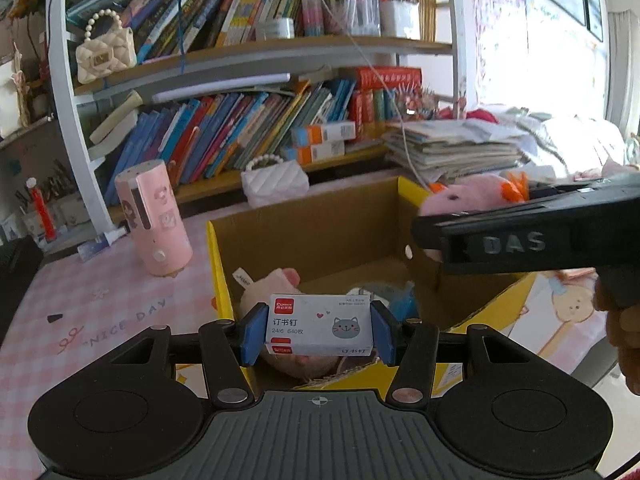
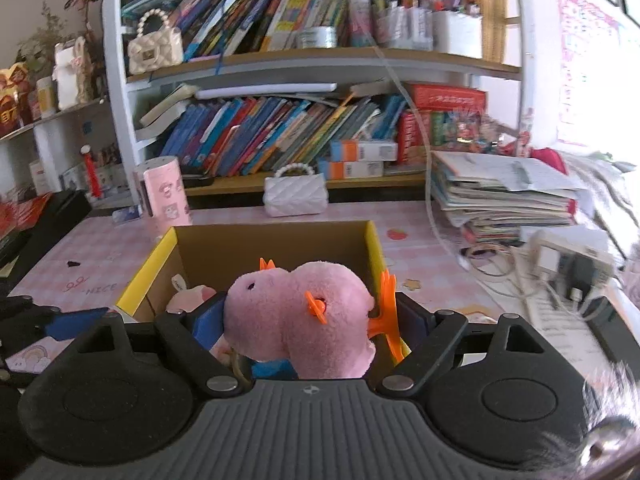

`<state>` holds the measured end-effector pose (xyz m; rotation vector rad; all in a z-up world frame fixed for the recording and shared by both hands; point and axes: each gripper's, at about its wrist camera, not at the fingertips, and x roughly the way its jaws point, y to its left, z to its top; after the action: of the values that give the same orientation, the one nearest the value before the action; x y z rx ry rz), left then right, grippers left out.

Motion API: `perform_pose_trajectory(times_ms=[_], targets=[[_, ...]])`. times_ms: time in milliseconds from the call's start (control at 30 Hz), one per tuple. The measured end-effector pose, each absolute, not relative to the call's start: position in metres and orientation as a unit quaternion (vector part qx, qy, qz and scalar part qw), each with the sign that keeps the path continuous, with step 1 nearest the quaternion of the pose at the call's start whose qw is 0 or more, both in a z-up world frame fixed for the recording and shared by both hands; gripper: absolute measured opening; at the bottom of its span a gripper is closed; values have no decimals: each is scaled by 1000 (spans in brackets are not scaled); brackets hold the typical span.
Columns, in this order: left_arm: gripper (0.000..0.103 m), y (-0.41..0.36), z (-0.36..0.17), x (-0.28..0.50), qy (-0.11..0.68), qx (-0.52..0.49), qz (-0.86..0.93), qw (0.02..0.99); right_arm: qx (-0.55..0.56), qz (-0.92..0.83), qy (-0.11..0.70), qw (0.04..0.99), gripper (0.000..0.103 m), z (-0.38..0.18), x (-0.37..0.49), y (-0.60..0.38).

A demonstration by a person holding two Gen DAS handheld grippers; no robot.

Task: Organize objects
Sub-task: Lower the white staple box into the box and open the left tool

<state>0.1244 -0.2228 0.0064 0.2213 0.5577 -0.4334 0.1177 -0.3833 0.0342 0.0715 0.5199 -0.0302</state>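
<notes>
Staple box [image 1: 319,330] pinched in my left gripper [image 1: 318,332].
My right gripper [image 2: 308,320] clamps the pink plush [image 2: 298,316]; both near the carton [image 1: 304,220].

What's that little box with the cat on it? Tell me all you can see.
The staple box is a small pale cardboard carton with a grey cartoon cat, tiny hearts, red brand patches and printed Chinese characters. It looks closed and undamaged, held level and face-up, pinched at its short ends by the left gripper's blue fingers, above the yellow cardboard box's near edge.
</notes>
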Motion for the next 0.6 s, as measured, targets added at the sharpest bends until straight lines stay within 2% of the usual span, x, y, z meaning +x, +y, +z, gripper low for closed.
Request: perform_pose_trajectory(times_ms=[300, 600], targets=[[53, -236, -12, 144, 308, 120, -185, 925, 37, 42, 292, 955, 84, 18, 156, -376], [57, -240, -13, 145, 303, 121, -174, 929, 41, 71, 330, 940, 84, 0, 175, -373]])
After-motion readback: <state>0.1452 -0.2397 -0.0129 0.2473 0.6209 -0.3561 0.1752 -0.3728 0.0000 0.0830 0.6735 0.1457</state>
